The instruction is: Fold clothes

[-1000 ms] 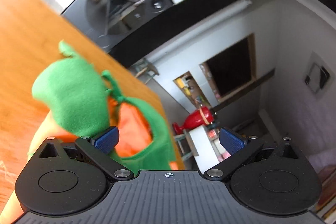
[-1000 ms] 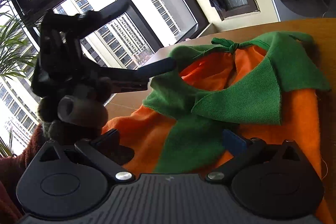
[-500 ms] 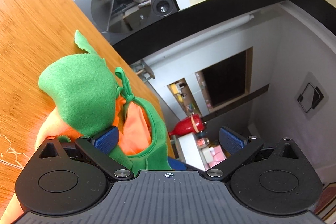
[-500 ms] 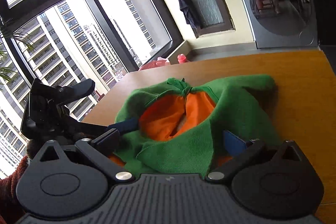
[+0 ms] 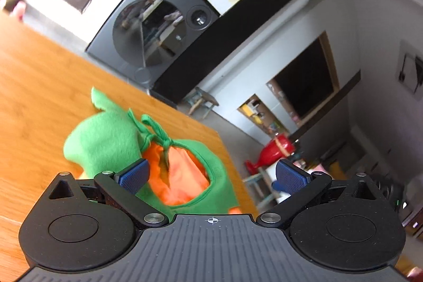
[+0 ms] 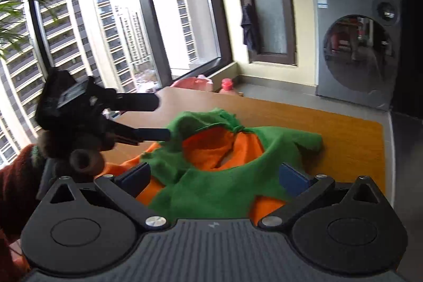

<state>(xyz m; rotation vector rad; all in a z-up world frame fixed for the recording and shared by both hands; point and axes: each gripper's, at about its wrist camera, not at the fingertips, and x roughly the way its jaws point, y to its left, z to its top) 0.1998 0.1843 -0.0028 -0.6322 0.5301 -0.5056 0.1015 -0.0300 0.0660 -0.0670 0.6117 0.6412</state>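
A small orange garment with a green collar [image 6: 224, 186] lies crumpled on the wooden table [image 6: 343, 139]; its tied green bow [image 6: 238, 129] faces the far edge. My right gripper [image 6: 215, 177] is open, just above the garment's near side, with the cloth showing between its blue pads. In the left wrist view the same garment [image 5: 105, 139] lies ahead and to the left. My left gripper [image 5: 211, 176] is open with the collar opening between its pads. From the right wrist view, the left gripper [image 6: 154, 118] hovers at the garment's left side, its lower finger at the green collar edge.
A grey washing machine [image 6: 357, 57] stands beyond the table's far edge, also in the left wrist view [image 5: 158, 36]. Large windows [image 6: 119, 31] lie to the left. A hand in a dark red sleeve [image 6: 15, 176] holds the left gripper. The table's right edge [image 5: 232, 157] drops to the floor.
Both grippers have drawn back and risen from the garment, so more of the table and room shows. The garment has settled flatter on the table. Both stay open.
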